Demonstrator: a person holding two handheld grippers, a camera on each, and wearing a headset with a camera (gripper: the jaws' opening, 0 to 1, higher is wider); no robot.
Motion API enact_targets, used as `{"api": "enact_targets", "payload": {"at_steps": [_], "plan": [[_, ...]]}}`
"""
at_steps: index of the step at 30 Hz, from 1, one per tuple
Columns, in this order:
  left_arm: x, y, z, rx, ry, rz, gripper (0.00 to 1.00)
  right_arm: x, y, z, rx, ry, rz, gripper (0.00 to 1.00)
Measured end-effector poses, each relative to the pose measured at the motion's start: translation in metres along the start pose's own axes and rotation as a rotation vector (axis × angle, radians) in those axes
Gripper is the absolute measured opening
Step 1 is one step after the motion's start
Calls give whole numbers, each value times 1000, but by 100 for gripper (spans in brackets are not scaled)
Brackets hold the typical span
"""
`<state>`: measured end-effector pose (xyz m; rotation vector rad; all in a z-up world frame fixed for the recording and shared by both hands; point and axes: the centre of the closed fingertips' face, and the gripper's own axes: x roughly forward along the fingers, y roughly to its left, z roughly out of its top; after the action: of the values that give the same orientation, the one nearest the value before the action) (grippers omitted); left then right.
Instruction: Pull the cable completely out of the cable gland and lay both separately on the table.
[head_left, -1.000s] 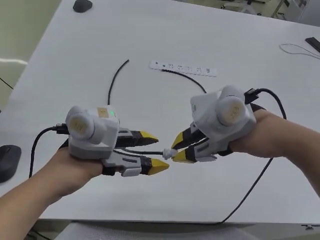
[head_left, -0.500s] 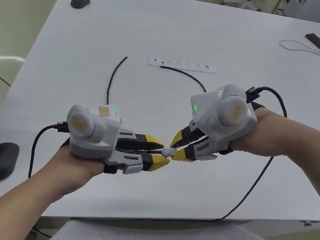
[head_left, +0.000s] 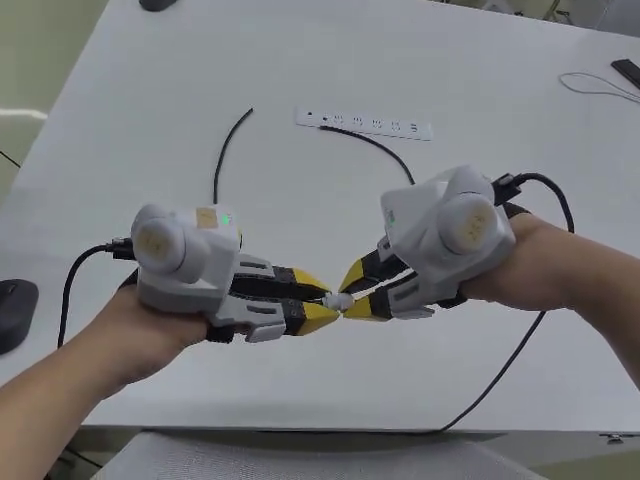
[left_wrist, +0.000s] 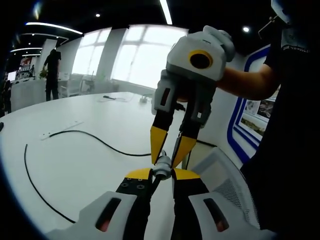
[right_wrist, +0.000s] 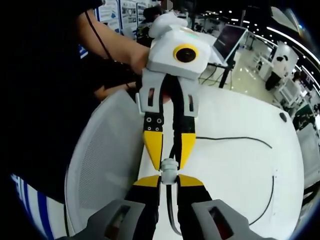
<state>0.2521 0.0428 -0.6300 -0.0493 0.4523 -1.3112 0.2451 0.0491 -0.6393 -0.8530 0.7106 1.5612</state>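
A small white cable gland (head_left: 338, 301) hangs above the table's near edge, where the two grippers meet tip to tip. My right gripper (head_left: 352, 298) comes in from the right and is shut on the gland. From the left, my left gripper (head_left: 322, 306) is shut on the thin black cable right beside the gland. In the right gripper view the gland (right_wrist: 169, 169) sits at my own yellow tips (right_wrist: 169, 181), and the cable (right_wrist: 174, 140) runs up between the left gripper's jaws (right_wrist: 170, 147). In the left gripper view the gland (left_wrist: 161, 171) rests at my tips (left_wrist: 161, 175).
A white power strip (head_left: 365, 125) with a black cord lies at the far middle of the white table (head_left: 450, 70). A loose curved black cable (head_left: 222, 155) lies to its left. A dark mouse (head_left: 12, 312) sits at the left edge. The grippers' own leads trail off both sides.
The left gripper's jaws, open one second ago, have shut on the cable and moved right up to the gland. The right gripper has stayed in place, holding the gland.
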Motion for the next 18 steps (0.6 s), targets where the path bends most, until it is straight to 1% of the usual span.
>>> {"api": "enact_targets", "payload": {"at_steps": [2,5,7,9,10,13,15,18], "plan": [[0,0,0,19,4,3,16,0,0,0,3,-11,-3,7],[1,0,0,21,20,8,15,0,0,-1,-1,-22,-11,7],[2,0,0,16,30,7,15,-1,0,-1,9,-31,-11,7],[1,0,2,16,28,7,15,-4,-1,-1,11,-42,-17,7],[1,0,3,24,23,8,15,-5,-2,0,17,-49,-21,7],[1,-1,8,21,21,4,15,-8,-2,1,20,-73,-22,7],[2,-1,10,37,28,11,15,-9,-3,2,13,-80,-28,7],[2,-2,12,68,40,16,15,-11,-3,2,29,-94,-30,7]]}}
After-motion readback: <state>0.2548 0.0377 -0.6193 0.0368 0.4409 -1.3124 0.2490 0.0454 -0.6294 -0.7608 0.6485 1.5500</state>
